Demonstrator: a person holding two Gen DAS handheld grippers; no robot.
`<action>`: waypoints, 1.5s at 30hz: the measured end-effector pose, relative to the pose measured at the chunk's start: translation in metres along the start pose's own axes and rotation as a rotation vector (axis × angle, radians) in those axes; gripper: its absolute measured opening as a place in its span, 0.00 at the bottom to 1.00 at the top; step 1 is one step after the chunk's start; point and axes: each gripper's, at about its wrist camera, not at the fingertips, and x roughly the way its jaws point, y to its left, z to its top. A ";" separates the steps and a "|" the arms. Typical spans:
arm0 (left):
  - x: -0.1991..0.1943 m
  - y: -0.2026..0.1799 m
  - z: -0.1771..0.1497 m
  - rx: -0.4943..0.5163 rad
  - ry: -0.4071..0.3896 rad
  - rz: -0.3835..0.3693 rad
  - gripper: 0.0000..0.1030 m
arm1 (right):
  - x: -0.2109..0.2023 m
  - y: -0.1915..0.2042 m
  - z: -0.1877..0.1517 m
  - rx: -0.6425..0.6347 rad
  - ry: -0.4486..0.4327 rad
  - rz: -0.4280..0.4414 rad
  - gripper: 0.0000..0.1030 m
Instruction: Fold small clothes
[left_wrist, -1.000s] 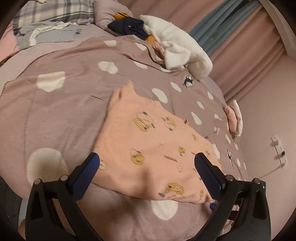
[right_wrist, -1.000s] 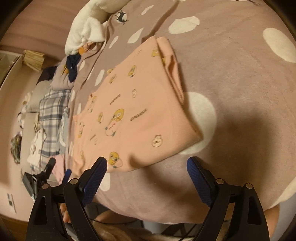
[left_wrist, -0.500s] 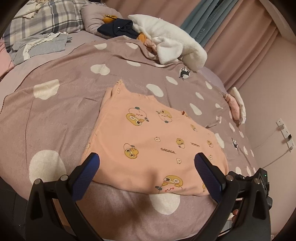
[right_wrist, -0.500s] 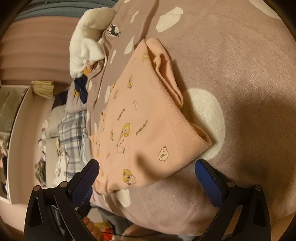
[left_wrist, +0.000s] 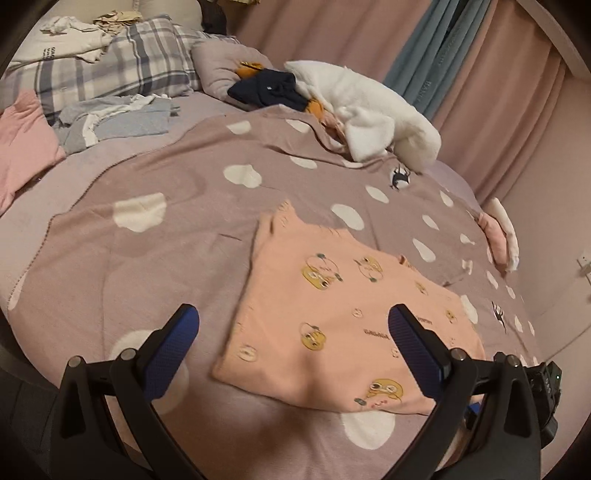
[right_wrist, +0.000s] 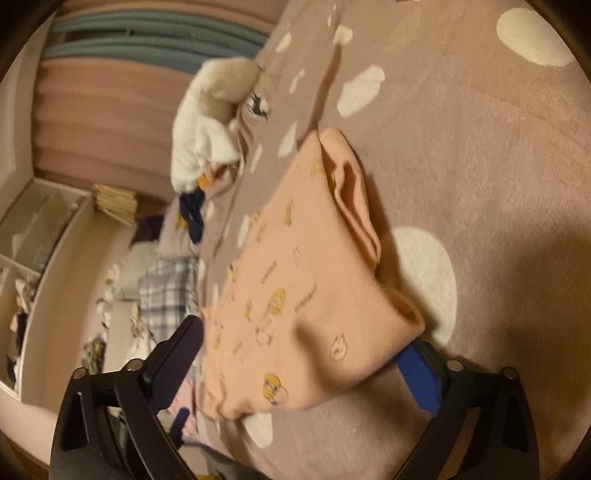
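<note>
On the bed, a spotted mauve blanket (left_wrist: 177, 258) carries the peach garment (left_wrist: 332, 314), which lies flat and partly folded near the front edge. At far left sit a plaid pillow (left_wrist: 122, 70) and loose grey clothes (left_wrist: 122, 122). The left tool (left_wrist: 291, 343) hangs above the garment's near-left corner, fingers spread, gripping nothing. The right tool (right_wrist: 306, 365) is spread wide, its right finger (right_wrist: 421, 380) tucked under the garment's lifted near corner. A white fleece (left_wrist: 369, 110) lies at the back right.
</note>
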 end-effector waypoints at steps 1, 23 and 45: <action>0.001 0.003 0.001 -0.012 0.009 -0.011 0.99 | 0.002 0.000 0.001 -0.009 0.006 0.008 0.83; 0.009 0.013 0.004 -0.062 0.089 -0.022 0.99 | 0.023 0.011 -0.004 -0.209 -0.047 -0.230 0.20; -0.023 0.083 0.028 -0.223 -0.013 0.058 0.99 | 0.125 0.158 -0.071 -0.728 0.142 -0.114 0.20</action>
